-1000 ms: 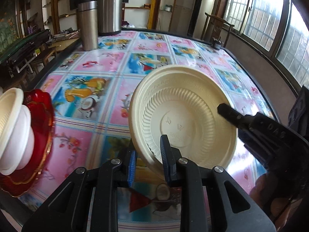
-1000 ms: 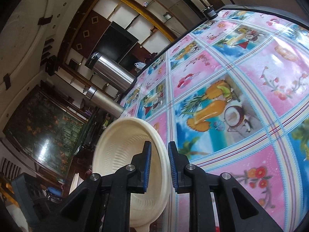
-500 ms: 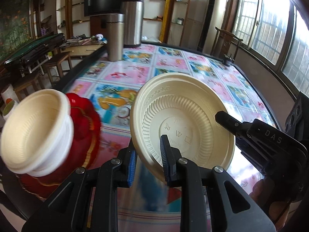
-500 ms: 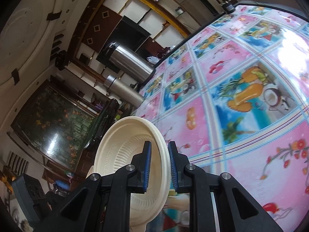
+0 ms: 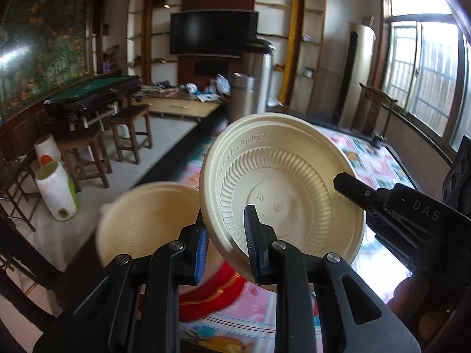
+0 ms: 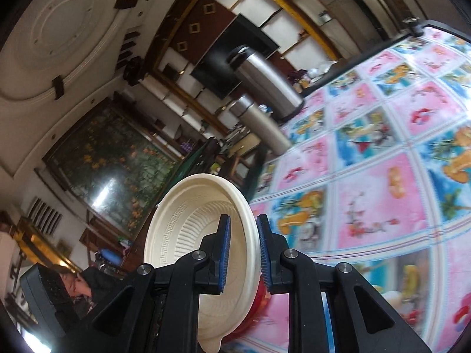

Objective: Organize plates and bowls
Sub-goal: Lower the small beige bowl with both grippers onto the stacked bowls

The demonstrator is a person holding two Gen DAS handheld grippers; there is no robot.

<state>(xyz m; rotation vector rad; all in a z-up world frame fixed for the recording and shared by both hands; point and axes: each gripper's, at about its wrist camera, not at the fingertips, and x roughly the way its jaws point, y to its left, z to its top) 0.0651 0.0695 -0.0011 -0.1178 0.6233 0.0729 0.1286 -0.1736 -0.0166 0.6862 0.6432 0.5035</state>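
Above the near edge of the bench, with its bright fruit-print oilcloth, a cream disposable plate is carried on edge, held by both tools at once. The left gripper is clamped on the plate's lower rim, one blue pad behind the rim and the other finger pressed against the ribbed underside; the right gripper is closed on the rim at the opposite side, its finger showing in the left wrist view as a black tip laid across the plate's right edge. The plate is clear of the bench, tilted nearly upright, its underside towards the left camera and its hollow towards the right one. Just beside and below it, to the left, a cream bowl sits with a red dish beneath it; the blur hides how many bowls are nested there. Judging by this, the sorting is under way but unfinished: the bowls seem gathered in one spot, while this plate has not yet been set down. Two steel flasks stand at the far end of the bench, well apart from the work.
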